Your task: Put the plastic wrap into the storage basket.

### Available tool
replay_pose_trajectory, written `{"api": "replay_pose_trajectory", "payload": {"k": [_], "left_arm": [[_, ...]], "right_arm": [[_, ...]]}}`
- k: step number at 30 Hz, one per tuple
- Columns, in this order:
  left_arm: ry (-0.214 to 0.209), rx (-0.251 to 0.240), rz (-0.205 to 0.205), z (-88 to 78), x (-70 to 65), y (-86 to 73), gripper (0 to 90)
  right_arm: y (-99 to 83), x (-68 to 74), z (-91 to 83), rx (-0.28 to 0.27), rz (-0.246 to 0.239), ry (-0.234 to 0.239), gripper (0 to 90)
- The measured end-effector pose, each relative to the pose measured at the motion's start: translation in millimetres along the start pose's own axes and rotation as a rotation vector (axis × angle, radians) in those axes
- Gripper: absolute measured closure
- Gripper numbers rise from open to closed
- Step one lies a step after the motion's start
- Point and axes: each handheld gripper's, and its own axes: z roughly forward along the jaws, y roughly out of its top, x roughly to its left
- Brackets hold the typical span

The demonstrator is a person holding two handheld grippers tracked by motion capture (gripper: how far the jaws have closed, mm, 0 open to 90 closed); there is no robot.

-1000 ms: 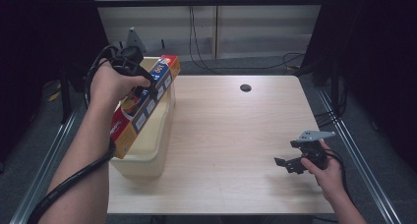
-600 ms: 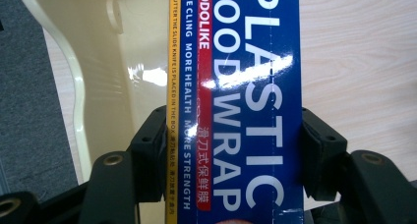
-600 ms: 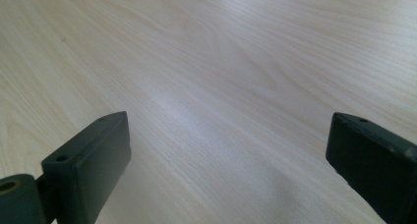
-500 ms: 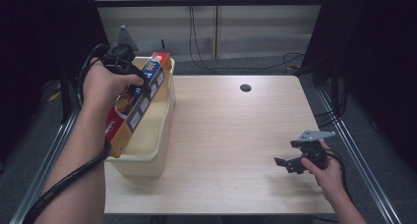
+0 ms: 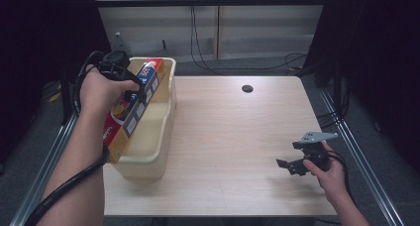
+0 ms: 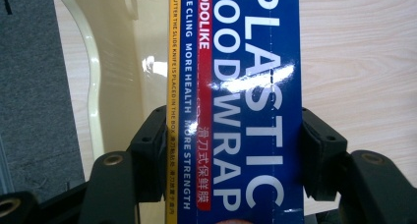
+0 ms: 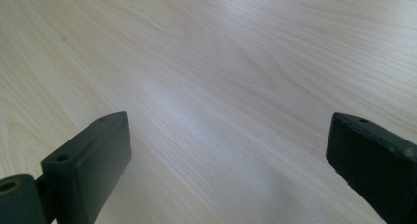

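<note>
Right now my left tongs are clamped across a long box of cling film, one black jaw pressed against each of its narrow sides. Along the blue face of the box I read "PLASTIC FOOD WRAP" in big white capitals, with a red strip beside it that says "SODOLIKE" and carries a line of Chinese characters lower down. Next to that, in smaller white letters, run "MORE CLING MORE HEALTH MORE STRENGTH", and a yellow edge band bears fine print of which I can make out "CUTTER THE SLIDE KNIFE IS PLACED IN THE BOX". In the high view the box is tilted, its far end reaching into the cream plastic tub and its near end sticking out over the tub's left rim, above the left edge of the bench. The tub stands at the left side of the bench, and what I can see of its inside apart from the box is bare, glossy wall. My left hand holds the tongs over the tub's far left corner. My right tongs hang released, jaws wide apart with nothing between them, just above the pale wood grain; in the high view they sit near the bench's front right corner, well apart from the tub.
</note>
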Motion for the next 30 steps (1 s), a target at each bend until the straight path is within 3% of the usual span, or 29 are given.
{"api": "replay_pose_trajectory", "payload": {"k": [30], "left_arm": [[0.009,0.036,-0.022,27.8,0.1,-3.3,40.6]], "right_arm": [[-0.3,0.0,-0.4,-0.004,0.0,-0.005,3.0]]}}
